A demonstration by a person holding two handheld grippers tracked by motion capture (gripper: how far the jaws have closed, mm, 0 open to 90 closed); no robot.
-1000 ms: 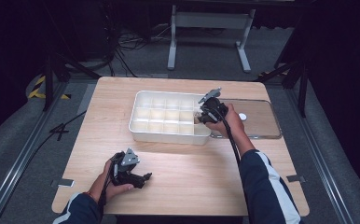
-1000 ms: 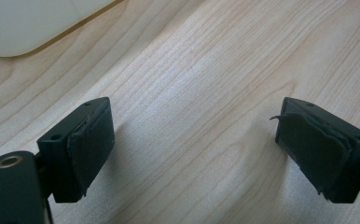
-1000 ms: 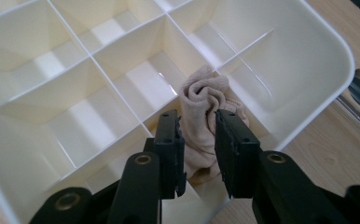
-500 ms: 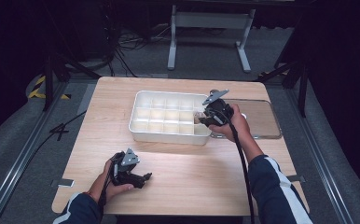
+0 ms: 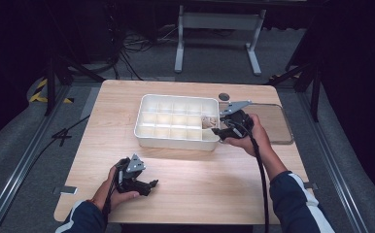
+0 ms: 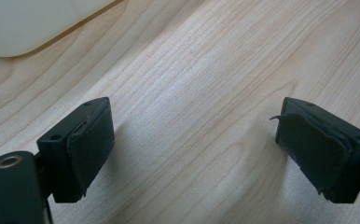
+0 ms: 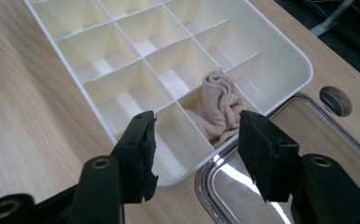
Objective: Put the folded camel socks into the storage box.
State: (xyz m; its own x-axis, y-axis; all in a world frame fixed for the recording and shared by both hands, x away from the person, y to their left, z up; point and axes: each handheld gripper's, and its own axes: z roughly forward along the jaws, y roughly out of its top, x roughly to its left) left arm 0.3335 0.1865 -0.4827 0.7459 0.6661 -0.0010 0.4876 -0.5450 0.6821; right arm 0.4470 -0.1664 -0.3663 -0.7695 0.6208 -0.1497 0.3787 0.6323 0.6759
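Tabletop [image 5: 195, 194] of pale wood carries everything, with dark floor beyond all four edges and bare wood open along the person's side. White divided tray [image 5: 149, 131] sits on the far half; a clear lid [image 5: 278, 121] lies flat against the tray's right end, and a round hole [image 5: 224, 96] marks the wood near the tray's far right corner.

From the bottom right, the forearm in a dark sleeve reaches forward, and the right gripper [image 5: 213, 130] hangs at the tray's right end, tilted down toward it. In the right gripper view its jaws have just been opening and stand moderately apart with nothing pressed between them. A rolled beige cloth [image 7: 220, 105] lies beyond the pads, in a compartment at the tray's right end, in line with the gap and clear of both jaws.

At the near left corner, the left gripper [image 5: 151, 183] rests low over bare wood, well apart from the tray. Its jaws stand wide and empty in the left gripper view, with only wood grain between them.
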